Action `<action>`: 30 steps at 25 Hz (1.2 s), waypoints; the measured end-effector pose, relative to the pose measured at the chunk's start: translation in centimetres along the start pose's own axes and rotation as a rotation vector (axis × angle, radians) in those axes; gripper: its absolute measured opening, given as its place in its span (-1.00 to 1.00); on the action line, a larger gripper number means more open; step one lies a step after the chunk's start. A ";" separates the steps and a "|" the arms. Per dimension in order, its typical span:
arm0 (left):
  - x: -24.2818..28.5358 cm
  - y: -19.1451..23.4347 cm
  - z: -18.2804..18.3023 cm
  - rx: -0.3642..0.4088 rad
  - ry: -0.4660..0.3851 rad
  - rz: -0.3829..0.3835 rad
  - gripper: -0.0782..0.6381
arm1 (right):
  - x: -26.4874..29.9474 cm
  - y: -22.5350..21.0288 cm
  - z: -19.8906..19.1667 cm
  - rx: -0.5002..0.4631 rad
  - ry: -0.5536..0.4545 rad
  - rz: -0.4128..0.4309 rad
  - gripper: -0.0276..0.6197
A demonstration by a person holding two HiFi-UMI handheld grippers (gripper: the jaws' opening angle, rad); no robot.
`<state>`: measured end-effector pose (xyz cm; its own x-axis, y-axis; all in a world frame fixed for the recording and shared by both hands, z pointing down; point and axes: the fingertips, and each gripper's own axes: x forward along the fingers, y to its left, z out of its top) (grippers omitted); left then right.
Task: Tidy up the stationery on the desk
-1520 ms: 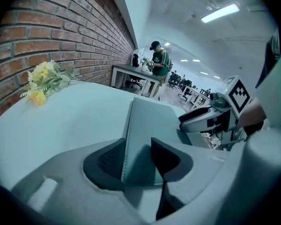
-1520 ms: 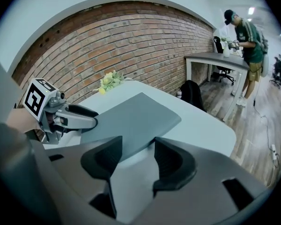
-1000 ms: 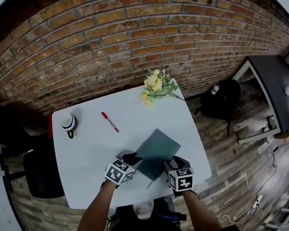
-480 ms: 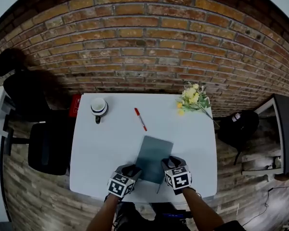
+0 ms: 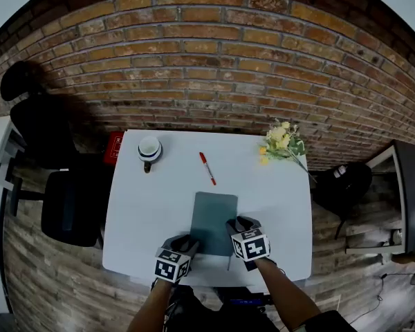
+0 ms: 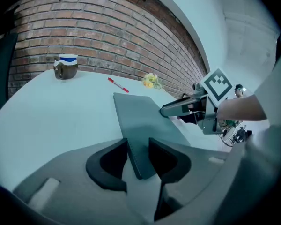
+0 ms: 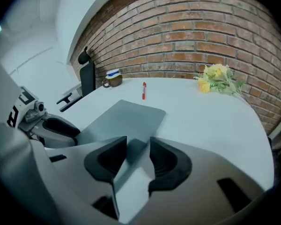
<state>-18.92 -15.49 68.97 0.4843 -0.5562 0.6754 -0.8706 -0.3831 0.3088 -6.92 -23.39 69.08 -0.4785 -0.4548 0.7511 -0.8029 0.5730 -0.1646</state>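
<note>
A closed dark teal notebook lies flat near the tabletop's front edge. A red pen lies slanted beyond it, apart.

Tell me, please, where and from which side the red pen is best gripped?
Grip the pen at mid-barrel, coming from above with the fingers across its narrow width. It lies flat and slanted on the desk, apart from the notebook and the mug, so nothing crowds either side. A middle grip should keep it balanced.

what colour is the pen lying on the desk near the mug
The pen is red, clearest in the head view.
</note>
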 end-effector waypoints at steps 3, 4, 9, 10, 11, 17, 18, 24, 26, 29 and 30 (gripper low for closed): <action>-0.9 0.3 0.5 0.021 -0.014 0.003 -0.41 | -1.3 -0.1 0.1 0.022 -0.011 -0.019 -0.42; -1.4 0.3 1.0 0.025 -0.032 -0.005 -0.42 | -1.8 -0.1 0.2 0.029 -0.017 -0.021 -0.43; -3.7 0.0 3.7 0.066 -0.171 -0.054 -0.60 | -4.4 -0.1 0.9 0.084 -0.068 -0.048 -0.88; -4.1 0.1 4.1 0.072 -0.190 -0.058 -0.64 | -4.7 0.0 1.0 0.094 -0.072 -0.045 -0.89; -4.4 0.2 4.5 0.071 -0.208 -0.064 -0.71 | -5.0 0.2 0.9 0.104 -0.073 -0.037 -0.89; -5.1 -0.5 5.4 0.103 -0.243 -0.130 -0.75 | -6.0 1.2 0.0 0.151 -0.079 -0.017 -0.89; -5.0 -0.6 5.2 0.119 -0.227 -0.127 -0.75 | -6.0 1.3 -0.2 0.157 -0.076 -0.020 -0.89; -3.3 0.2 3.1 0.085 -0.099 -0.097 -0.74 | -5.2 1.8 -1.9 0.210 -0.041 -0.048 -0.80; -2.8 0.2 2.1 0.057 -0.057 -0.097 -0.54 | -4.8 2.3 -2.8 0.238 -0.022 -0.036 -0.56; -2.1 0.1 1.0 0.015 -0.010 -0.099 -0.34 | -4.2 2.5 -3.5 0.269 -0.014 -0.040 -0.46; -1.9 0.0 0.8 0.013 0.002 -0.099 -0.34 | -3.9 2.6 -3.6 0.273 -0.016 -0.043 -0.43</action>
<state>-19.81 -15.01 67.18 0.5675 -0.5140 0.6432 -0.8174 -0.4454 0.3653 -5.84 -17.67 68.01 -0.4458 -0.4864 0.7515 -0.8876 0.3487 -0.3008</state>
